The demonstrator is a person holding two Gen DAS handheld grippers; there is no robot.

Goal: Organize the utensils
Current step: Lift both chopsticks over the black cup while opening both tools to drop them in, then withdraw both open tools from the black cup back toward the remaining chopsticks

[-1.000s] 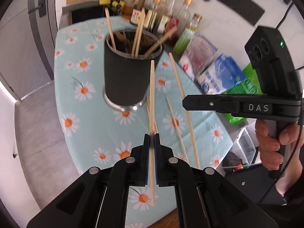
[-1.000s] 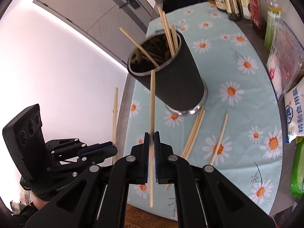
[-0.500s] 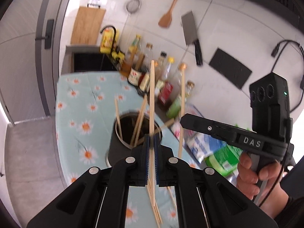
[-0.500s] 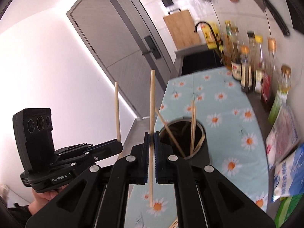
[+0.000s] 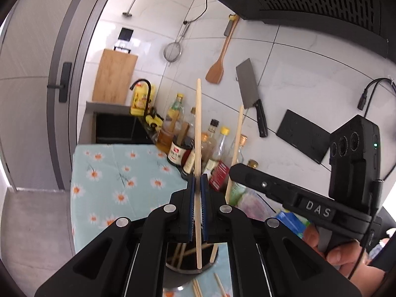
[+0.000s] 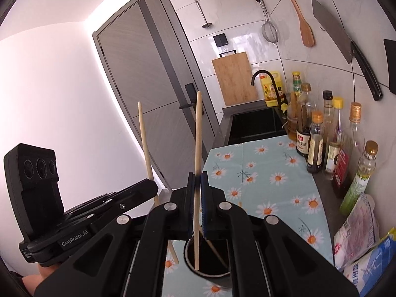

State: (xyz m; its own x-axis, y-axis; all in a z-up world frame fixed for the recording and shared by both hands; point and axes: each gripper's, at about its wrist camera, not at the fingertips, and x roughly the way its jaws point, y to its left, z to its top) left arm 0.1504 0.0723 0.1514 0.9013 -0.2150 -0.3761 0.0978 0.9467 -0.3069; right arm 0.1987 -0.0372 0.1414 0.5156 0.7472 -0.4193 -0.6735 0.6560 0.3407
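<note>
My left gripper (image 5: 197,185) is shut on a wooden chopstick (image 5: 198,128) held upright, its lower end over the mouth of the dark cylindrical holder (image 5: 190,262), which has several chopsticks in it. My right gripper (image 6: 197,180) is shut on another upright chopstick (image 6: 198,133), its lower tip inside the rim of the holder (image 6: 210,264). The right gripper also shows in the left wrist view (image 5: 235,170) with its chopstick (image 5: 236,143). The left gripper shows in the right wrist view (image 6: 151,185) with its chopstick (image 6: 144,138). Loose chopsticks (image 5: 196,288) lie on the daisy tablecloth (image 5: 111,185).
Several sauce bottles (image 6: 319,138) line the wall side of the counter. Food bags (image 6: 363,247) lie at the right. A black sink (image 6: 255,123) with a faucet is at the far end. A cleaver (image 5: 250,91), spatula and strainer hang on the tiled wall.
Both grippers have tilted up from looking down at the table, bringing their chopsticks upright. The holder has slid to the bottom of both views, under the chopsticks' lower ends.
</note>
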